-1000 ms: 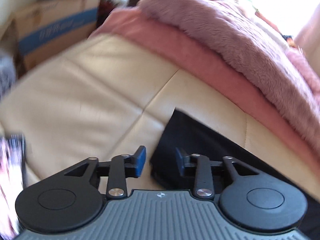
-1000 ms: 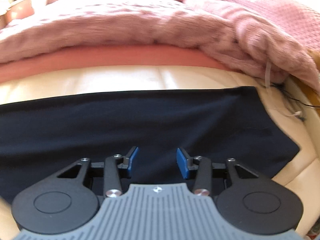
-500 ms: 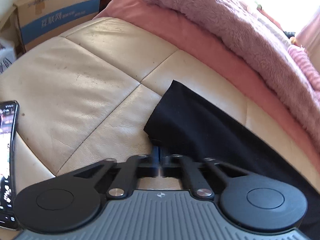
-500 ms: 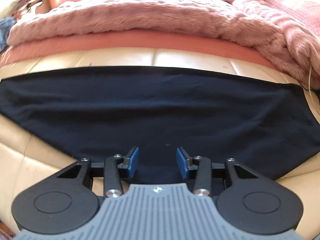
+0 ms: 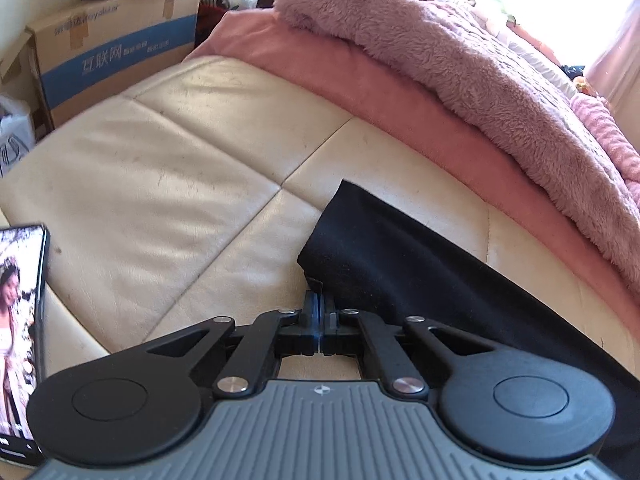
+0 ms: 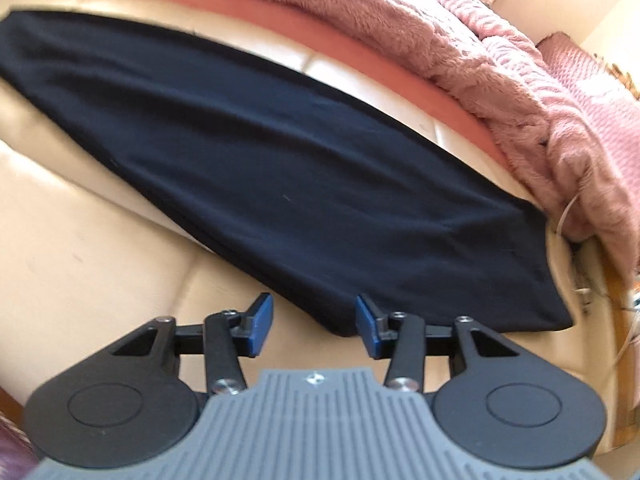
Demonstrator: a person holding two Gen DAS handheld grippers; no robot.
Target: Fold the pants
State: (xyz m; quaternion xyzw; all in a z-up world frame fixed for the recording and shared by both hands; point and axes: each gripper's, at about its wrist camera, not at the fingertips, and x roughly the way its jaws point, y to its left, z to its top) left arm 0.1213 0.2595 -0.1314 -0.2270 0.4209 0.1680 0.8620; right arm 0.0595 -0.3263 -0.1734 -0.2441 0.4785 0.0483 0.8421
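Note:
Dark navy pants (image 5: 400, 264) lie flat along a cream leather cushion (image 5: 160, 184), one end near the cushion's middle seam. My left gripper (image 5: 320, 300) is shut on the near corner of that end, with a small flap of cloth pinched at its tips. In the right wrist view the pants (image 6: 280, 168) run slantwise from upper left to lower right. My right gripper (image 6: 314, 320) sits at their near edge. Its jaws are closing with the fabric's edge between the blue pads (image 6: 260, 320), and the pads are not pressing on it.
A pink fluffy blanket (image 5: 460, 64) over a salmon sheet (image 5: 360, 76) lines the far side. It also borders the pants on the right (image 6: 520, 72). A lit phone (image 5: 20, 320) lies at the near left. A cardboard box (image 5: 112, 52) stands beyond the cushion.
My left gripper went from open to shut on the pants' corner. My right gripper slid along the pants to their near edge and rolled, so the pants now look slanted.

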